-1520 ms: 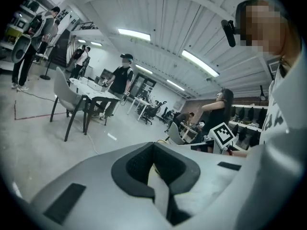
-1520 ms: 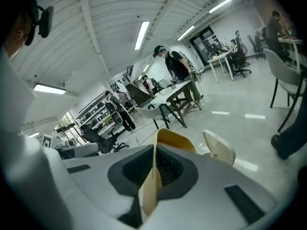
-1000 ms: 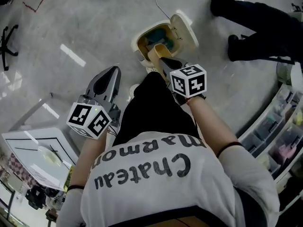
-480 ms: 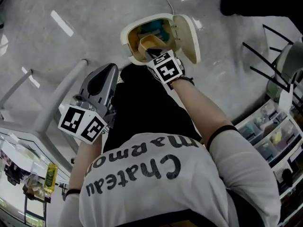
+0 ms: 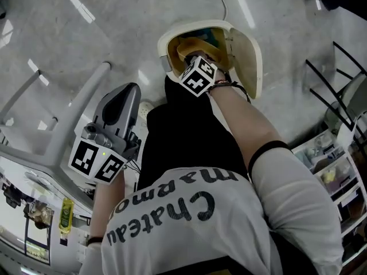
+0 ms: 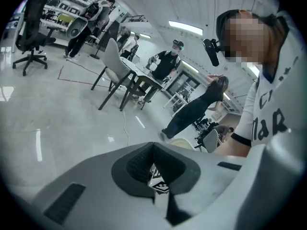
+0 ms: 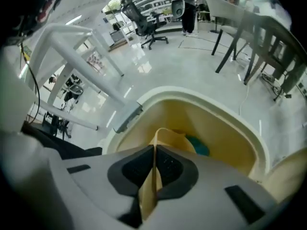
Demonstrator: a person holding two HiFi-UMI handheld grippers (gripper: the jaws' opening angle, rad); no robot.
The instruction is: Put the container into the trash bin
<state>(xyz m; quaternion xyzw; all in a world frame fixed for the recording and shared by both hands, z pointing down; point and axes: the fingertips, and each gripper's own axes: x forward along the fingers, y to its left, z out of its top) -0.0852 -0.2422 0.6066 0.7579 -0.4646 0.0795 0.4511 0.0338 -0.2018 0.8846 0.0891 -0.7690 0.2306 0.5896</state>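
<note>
A cream trash bin (image 5: 172,39) stands open on the floor, its lid (image 5: 248,59) swung up to the right. My right gripper (image 5: 195,55) is shut on a tan container (image 5: 189,48) by its rim, holding it inside the bin's mouth. In the right gripper view the container (image 7: 169,140) hangs between the shut jaws over the bin's yellow-lined inside (image 7: 220,138), where a teal item (image 7: 199,147) lies. My left gripper (image 5: 127,96) is shut and holds nothing, raised beside the person's left leg. In the left gripper view its jaws meet with nothing between them.
A white table leg (image 5: 74,116) slants at the left. Dark chair legs (image 5: 330,79) stand at the right, with plastic drawers (image 5: 332,176) below them. A cable (image 5: 221,2) runs across the floor behind the bin. People stand farther off in the left gripper view.
My right gripper has moved forward and down with the container, from above the bin's near rim into its mouth. The left gripper has stayed shut at the side.
</note>
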